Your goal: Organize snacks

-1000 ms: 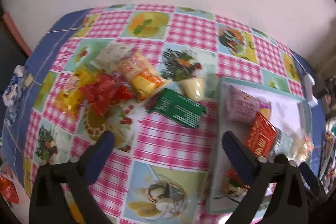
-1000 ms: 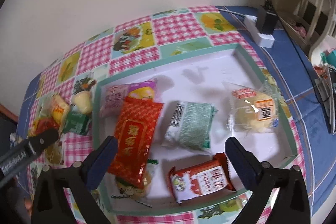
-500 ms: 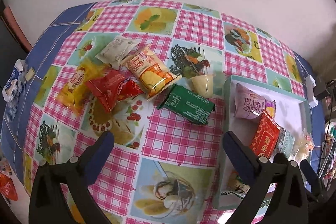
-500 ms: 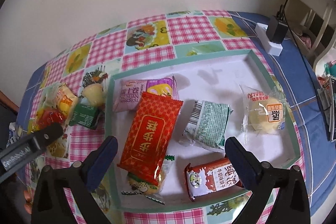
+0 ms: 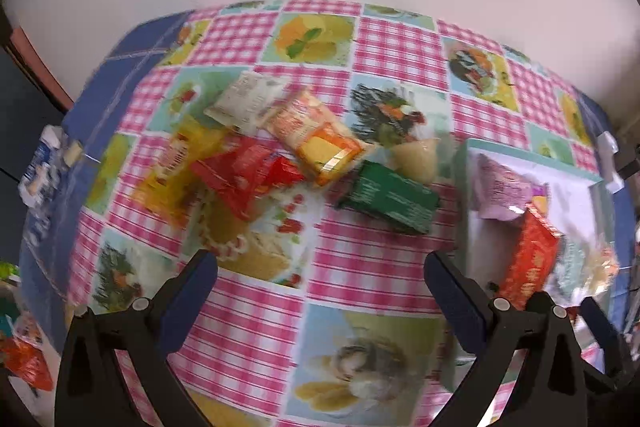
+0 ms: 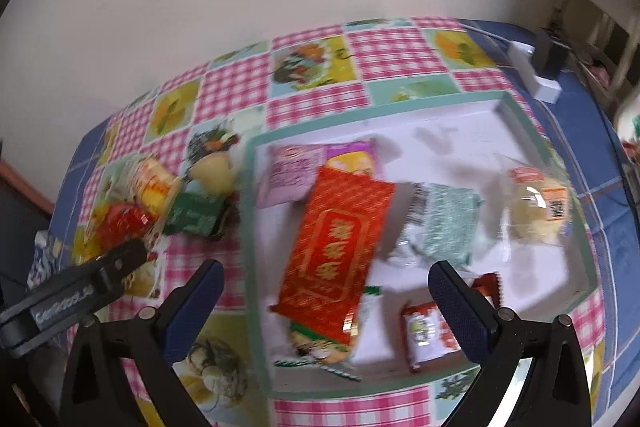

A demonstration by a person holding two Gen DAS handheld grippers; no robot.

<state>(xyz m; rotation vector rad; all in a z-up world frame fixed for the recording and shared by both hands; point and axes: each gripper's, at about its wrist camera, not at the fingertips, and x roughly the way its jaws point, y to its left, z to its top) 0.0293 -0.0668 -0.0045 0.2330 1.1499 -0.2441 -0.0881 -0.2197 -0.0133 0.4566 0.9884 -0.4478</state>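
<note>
- Since half a second ago the left gripper (image 5: 320,263) has dropped closer to the loose snacks, which now fill more of its view; its fingers stand wide apart and empty. I judge it is closing in for the next pick.
- Far left on the checked pink tablecloth of the table (image 5: 360,267) lies a heap: a clear yellow crinkly packet (image 5: 176,167), a shiny red foil packet (image 5: 244,175), a pale white flat sachet (image 5: 248,99) and an orange-yellow snack bag (image 5: 312,135), overlapping one another.
- Just right of the heap sits a dark green flat packet (image 5: 388,197), touching a small cream jelly cup (image 5: 416,159) (the nearest pieces to the tray).
- Further right, the shallow white tray with a mint-green rim (image 6: 440,103) already holds several snacks: a pink-purple pouch (image 6: 292,171), a long red-and-gold packet (image 6: 336,247), a pale green wrapped bar (image 6: 444,227) and a clear-bagged bun (image 6: 536,211).
- The right gripper (image 6: 326,287) hovers over the tray, fingers wide, holding nothing.
- The overlapping heap could make a clean single grasp awkward.
</note>
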